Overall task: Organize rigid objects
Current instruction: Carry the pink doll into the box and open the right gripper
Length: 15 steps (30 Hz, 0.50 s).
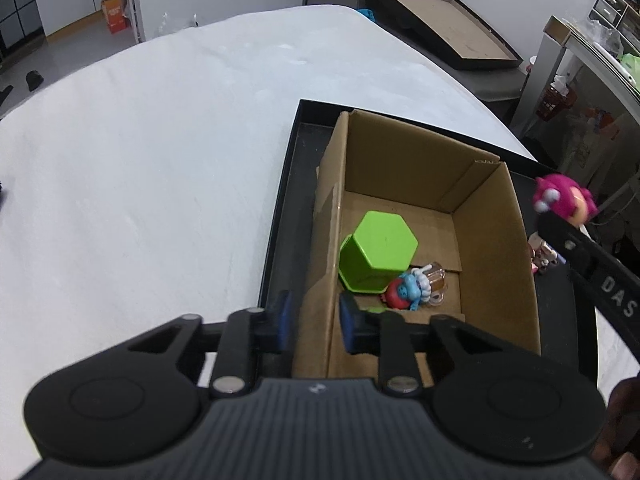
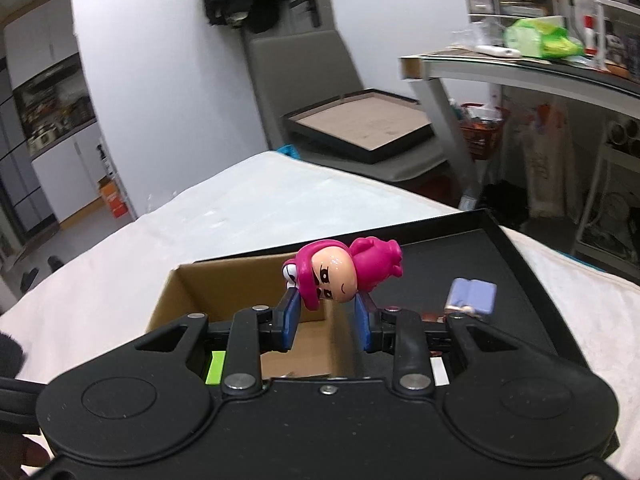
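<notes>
1. The open brown cardboard box stands inside a shallow black tray on the white-covered table
2. Already in the box: a lime-green hexagonal plastic cup lying on its side, and touching it a small red-and-blue toy figure with a clear amber piece beside it, so part of the sorting looks done
3. The left gripper straddles the near left wall of the box, one blue pad outside and one inside; the fingers look pinched onto the cardboard, though the wall hides the contact, so I say this with some caution
4. The right gripper is clenched on a magenta-hooded plastic doll figure, held aloft above the tray, just to the right of the box and not yet over its opening
5. Left to do, as I judge it: carry the doll over the box and drop it in
6. Then the small lilac book-shaped toy and a pale pink-and-white figurine on the tray floor outside the box still wait for collection
</notes>
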Tool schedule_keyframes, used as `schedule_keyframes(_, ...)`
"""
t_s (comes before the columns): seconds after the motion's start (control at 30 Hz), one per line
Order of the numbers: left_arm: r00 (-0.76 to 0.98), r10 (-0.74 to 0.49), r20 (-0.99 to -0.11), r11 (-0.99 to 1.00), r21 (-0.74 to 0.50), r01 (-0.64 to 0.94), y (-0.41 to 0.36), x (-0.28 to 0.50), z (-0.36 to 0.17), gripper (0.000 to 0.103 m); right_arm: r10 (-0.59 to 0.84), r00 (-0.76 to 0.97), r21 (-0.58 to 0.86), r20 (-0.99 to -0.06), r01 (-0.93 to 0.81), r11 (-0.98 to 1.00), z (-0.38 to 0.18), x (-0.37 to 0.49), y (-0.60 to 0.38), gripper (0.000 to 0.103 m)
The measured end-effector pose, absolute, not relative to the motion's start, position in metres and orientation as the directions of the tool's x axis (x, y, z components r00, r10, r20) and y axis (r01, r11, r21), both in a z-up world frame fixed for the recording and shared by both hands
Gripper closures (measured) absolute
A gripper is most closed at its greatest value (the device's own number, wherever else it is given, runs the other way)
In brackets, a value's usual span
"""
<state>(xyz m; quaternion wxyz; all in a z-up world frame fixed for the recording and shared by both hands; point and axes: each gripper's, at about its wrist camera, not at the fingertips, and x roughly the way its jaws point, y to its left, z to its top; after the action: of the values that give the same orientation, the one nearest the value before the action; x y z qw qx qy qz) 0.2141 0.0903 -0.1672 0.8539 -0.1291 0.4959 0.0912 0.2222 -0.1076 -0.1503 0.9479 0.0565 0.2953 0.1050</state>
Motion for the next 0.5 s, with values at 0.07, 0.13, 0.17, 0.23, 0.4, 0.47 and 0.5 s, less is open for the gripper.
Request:
schedule_keyframes(0.07, 0.492, 0.015, -0.871, 0.949, -0.143, -0.282, 0.093, 0.213, -0.169, 0.088, 0.256, 0.794, 0.165, -0.552, -0.197, 0.967, -0.151, 0.222, -0.099, 0.074)
schedule_keyframes(0.13, 0.494, -0.003, -0.870, 0.948, -0.160, -0.275, 0.095, 0.214, -0.170, 0.090, 0.273, 0.782, 0.156, -0.560, -0.225, 0.962, -0.153, 0.223, -0.089, 0.074)
schedule_keyframes(0.17, 0.494, -0.013, -0.869, 0.947, -0.169, -0.273, 0.096, 0.214, -0.171, 0.091, 0.282, 0.776, 0.152, -0.564, -0.239, 0.959, -0.154, 0.223, -0.085, 0.074)
schedule_keyframes(0.23, 0.495, -0.022, -0.869, 0.946, -0.178, -0.271, 0.096, 0.215, -0.172, 0.092, 0.301, 0.762, 0.147, -0.573, -0.267, 0.953, -0.157, 0.224, -0.077, 0.074)
schedule_keyframes(0.4, 0.498, -0.049, -0.866, 0.938, -0.211, -0.274, 0.103, 0.215, -0.173, 0.092, 0.351, 0.721, 0.150, -0.597, -0.330, 0.932, -0.162, 0.224, -0.056, 0.074)
schedule_keyframes(0.47, 0.498, -0.067, -0.864, 0.935, -0.229, -0.271, 0.107, 0.215, -0.174, 0.092, 0.375, 0.698, 0.182, -0.610, -0.337, 0.924, -0.164, 0.228, -0.054, 0.074)
schedule_keyframes(0.5, 0.499, -0.074, -0.863, 0.934, -0.236, -0.269, 0.108, 0.214, -0.174, 0.091, 0.386, 0.687, 0.193, -0.615, -0.344, 0.919, -0.165, 0.230, -0.053, 0.074)
